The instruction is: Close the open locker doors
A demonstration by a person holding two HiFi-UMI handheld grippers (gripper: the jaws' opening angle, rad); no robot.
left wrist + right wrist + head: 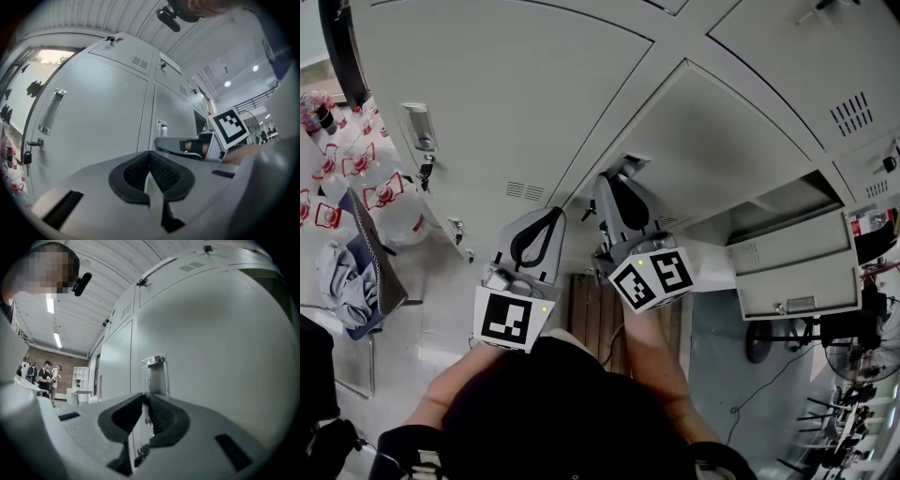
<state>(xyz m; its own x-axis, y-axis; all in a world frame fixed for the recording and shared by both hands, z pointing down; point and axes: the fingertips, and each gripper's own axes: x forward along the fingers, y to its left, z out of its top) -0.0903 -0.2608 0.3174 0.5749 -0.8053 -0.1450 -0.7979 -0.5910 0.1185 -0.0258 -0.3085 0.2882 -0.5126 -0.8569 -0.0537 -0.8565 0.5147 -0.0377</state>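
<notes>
Grey steel locker bank [487, 103] fills the view. Right gripper [617, 187] is clenched on nothing, tip up at the pale grey locker door [712, 141] just beside its recessed metal handle [154, 373], likely to push it flush. Left gripper [548, 220] is clenched, idle alongside. Another grey locker door [797, 267] hangs open at right.

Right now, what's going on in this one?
A person stands at a bank of grey lockers with a gripper in each hand. The right gripper points at a locker's handle, fingers together close in front of it, nothing between them. The left gripper is shut and empty beside it. Further right is one open door.
</notes>
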